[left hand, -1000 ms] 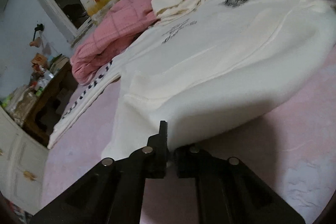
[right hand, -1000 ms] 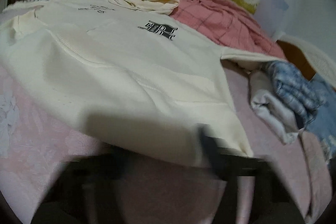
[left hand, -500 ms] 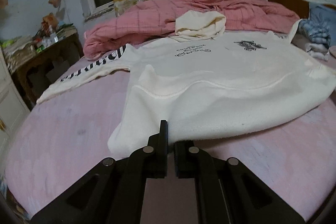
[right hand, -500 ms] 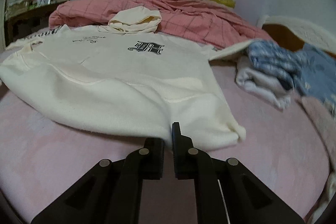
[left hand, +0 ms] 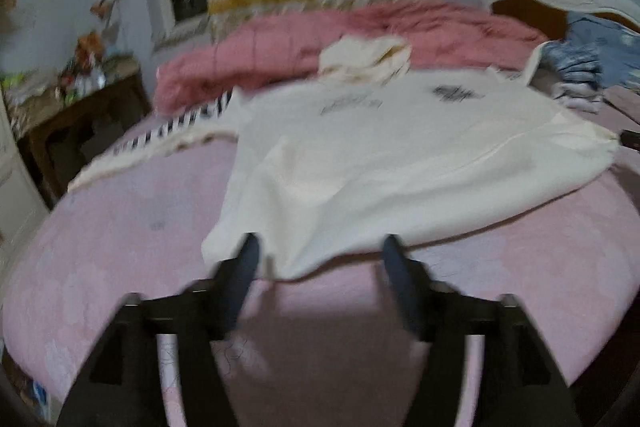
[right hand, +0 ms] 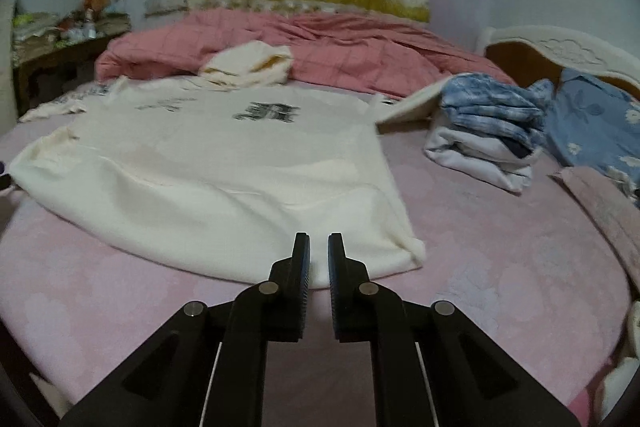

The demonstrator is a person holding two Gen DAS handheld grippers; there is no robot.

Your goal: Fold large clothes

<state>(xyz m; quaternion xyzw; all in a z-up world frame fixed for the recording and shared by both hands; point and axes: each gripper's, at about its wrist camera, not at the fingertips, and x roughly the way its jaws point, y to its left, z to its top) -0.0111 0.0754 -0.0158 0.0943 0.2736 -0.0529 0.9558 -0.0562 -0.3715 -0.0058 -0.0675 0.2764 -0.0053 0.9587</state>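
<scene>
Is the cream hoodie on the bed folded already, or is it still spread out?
Spread out. The cream hoodie lies flat on the bed, front print up, one sleeve stretched sideways; no fold visible.

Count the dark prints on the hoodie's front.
2 on the cream hoodie: a bold block print mid-chest, and a fainter script print to its left. Sleeve lettering not counted.

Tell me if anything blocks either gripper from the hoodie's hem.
Nothing visible does. The left gripper is open at the hoodie hem; the right gripper, slightly open, sits at its hem near the corner. Only bare sheet lies around.
</scene>
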